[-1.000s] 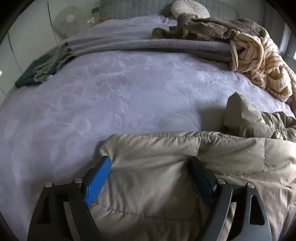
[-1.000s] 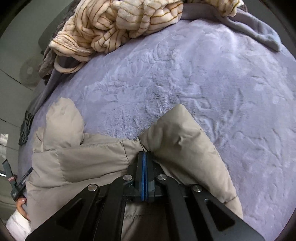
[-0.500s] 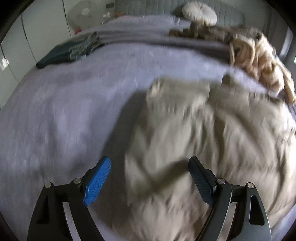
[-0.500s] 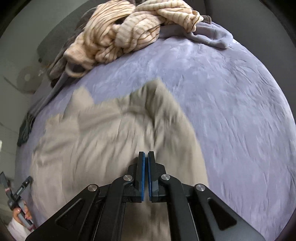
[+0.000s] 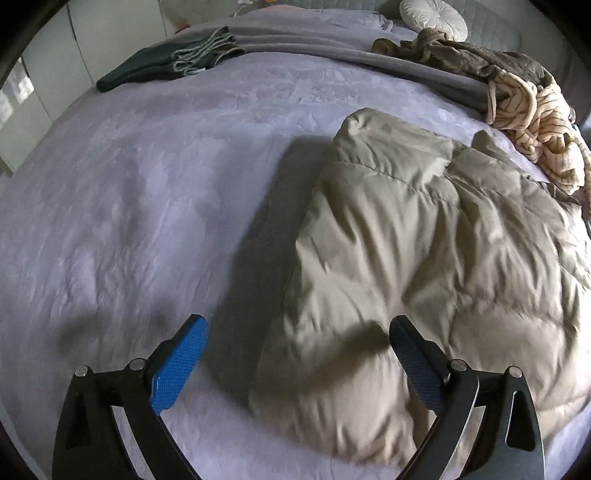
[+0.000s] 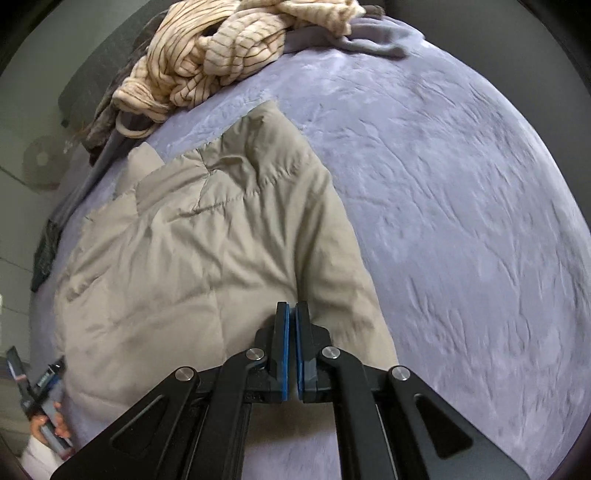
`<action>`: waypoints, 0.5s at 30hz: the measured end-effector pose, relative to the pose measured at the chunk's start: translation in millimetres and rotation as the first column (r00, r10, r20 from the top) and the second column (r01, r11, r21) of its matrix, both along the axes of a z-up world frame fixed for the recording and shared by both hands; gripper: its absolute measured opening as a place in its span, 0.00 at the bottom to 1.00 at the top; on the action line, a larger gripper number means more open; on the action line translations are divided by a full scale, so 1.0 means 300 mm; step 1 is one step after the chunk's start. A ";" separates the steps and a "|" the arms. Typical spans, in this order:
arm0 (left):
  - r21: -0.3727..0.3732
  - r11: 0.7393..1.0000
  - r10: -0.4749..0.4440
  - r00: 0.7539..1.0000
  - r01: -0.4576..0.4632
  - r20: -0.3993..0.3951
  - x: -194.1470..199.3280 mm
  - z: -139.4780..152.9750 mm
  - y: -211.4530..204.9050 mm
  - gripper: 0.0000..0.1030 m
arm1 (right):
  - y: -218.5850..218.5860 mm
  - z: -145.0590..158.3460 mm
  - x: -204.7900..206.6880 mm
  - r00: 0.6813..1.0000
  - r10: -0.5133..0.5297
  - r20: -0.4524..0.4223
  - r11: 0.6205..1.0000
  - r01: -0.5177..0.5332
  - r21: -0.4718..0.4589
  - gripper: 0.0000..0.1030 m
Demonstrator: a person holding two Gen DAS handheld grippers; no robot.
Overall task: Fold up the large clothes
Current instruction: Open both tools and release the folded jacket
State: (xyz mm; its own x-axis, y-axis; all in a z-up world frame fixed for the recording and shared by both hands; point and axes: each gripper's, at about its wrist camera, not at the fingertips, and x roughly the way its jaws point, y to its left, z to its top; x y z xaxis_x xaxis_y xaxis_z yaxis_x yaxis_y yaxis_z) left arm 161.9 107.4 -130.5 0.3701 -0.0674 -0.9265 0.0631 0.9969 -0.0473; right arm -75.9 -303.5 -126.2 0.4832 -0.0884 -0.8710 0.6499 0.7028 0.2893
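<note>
A large beige puffer jacket [image 5: 424, 251] lies folded and rumpled on the lavender bed cover [image 5: 129, 203]. My left gripper [image 5: 295, 354] is open and empty, hovering above the jacket's near left edge. In the right wrist view the jacket [image 6: 192, 258] fills the left half. My right gripper [image 6: 291, 332] is shut with its blue pads together, above the jacket's near right edge. No cloth shows between the pads.
A striped cream garment [image 5: 532, 114] and a brown one [image 5: 461, 51] are heaped at the far right. A folded dark garment [image 5: 166, 66] lies at the far left. A round white cushion [image 5: 432, 14] sits by the headboard. White cupboards [image 5: 37, 74] stand at the left.
Both grippers have pulled back and up from the jacket. The left gripper no longer has jacket cloth between its fingers, and the right has come off the fold it pinched. The jacket now lies flatter.
</note>
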 end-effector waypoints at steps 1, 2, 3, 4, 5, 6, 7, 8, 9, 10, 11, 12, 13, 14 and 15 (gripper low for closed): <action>0.005 1.000 0.006 1.000 -0.006 -0.010 -0.016 0.007 -0.001 0.96 | 0.007 0.004 -0.023 1.000 -0.004 0.006 1.000 0.004 0.021 0.06; 0.006 1.000 0.009 1.000 -0.009 -0.015 -0.023 0.012 -0.005 0.96 | 0.014 0.008 -0.043 1.000 -0.006 0.010 0.999 0.006 0.037 0.07; 0.004 1.000 0.013 1.000 -0.013 -0.023 -0.048 0.019 -0.011 0.96 | 0.023 0.009 -0.060 1.000 -0.007 0.011 0.999 0.007 0.049 0.11; 0.004 1.000 0.013 1.000 -0.013 -0.025 -0.058 0.026 -0.016 0.97 | 0.035 0.012 -0.083 1.000 -0.006 0.010 0.998 0.006 0.061 0.19; 0.005 1.000 0.012 1.000 -0.012 -0.024 -0.079 0.033 -0.024 0.97 | 0.043 0.013 -0.100 1.000 -0.006 0.010 0.997 0.006 0.071 0.24; 0.011 1.000 0.009 1.000 -0.009 -0.020 -0.101 0.042 -0.037 0.99 | 0.051 0.014 -0.117 1.000 -0.007 0.013 0.997 0.006 0.081 0.37; 0.018 1.000 0.007 1.000 -0.007 -0.015 -0.114 0.050 -0.048 0.99 | 0.060 0.017 -0.138 1.000 -0.006 0.019 0.995 0.004 0.099 0.47; 0.023 1.000 0.003 1.000 -0.003 -0.005 -0.142 0.062 -0.067 0.99 | 0.065 0.019 -0.148 1.000 -0.005 0.021 0.994 0.002 0.105 0.48; 0.021 1.000 -0.001 1.000 0.001 -0.004 -0.160 0.068 -0.080 0.99 | 0.069 0.020 -0.158 1.000 -0.004 0.020 0.994 0.002 0.109 0.49; 0.011 1.000 -0.004 1.000 0.004 -0.008 -0.175 0.071 -0.091 0.99 | 0.075 0.018 -0.170 1.000 0.000 0.020 0.993 -0.002 0.122 0.49; 0.001 1.000 -0.004 1.000 0.004 -0.014 -0.194 0.076 -0.095 0.99 | 0.077 0.014 -0.179 1.000 0.001 0.022 0.990 -0.004 0.138 0.49; -0.021 1.000 -0.002 1.000 0.002 -0.031 -0.212 0.074 -0.105 0.99 | 0.077 0.006 -0.189 1.000 -0.001 0.025 0.987 -0.004 0.161 0.49; -0.034 0.999 0.000 0.999 -0.002 -0.040 -0.220 0.075 -0.108 0.99 | 0.077 -0.001 -0.197 1.000 -0.003 0.028 0.984 -0.003 0.180 0.50; -0.058 0.998 0.010 0.998 -0.013 -0.055 -0.235 0.072 -0.111 0.99 | 0.078 -0.008 -0.205 0.999 -0.005 0.032 0.980 -0.002 0.197 0.52; -0.068 0.997 0.020 0.998 -0.025 -0.064 -0.245 0.070 -0.112 0.99 | 0.079 -0.015 -0.213 0.999 -0.007 0.037 0.977 -0.001 0.213 0.57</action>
State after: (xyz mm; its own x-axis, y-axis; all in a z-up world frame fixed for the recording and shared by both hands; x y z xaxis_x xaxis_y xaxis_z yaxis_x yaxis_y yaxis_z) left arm 88.3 73.8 -109.4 0.3133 -0.1243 -0.9415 0.0355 0.9922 -0.1192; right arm -139.6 -279.9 -130.6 0.5160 0.0961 -0.8512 0.6377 0.6204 0.4566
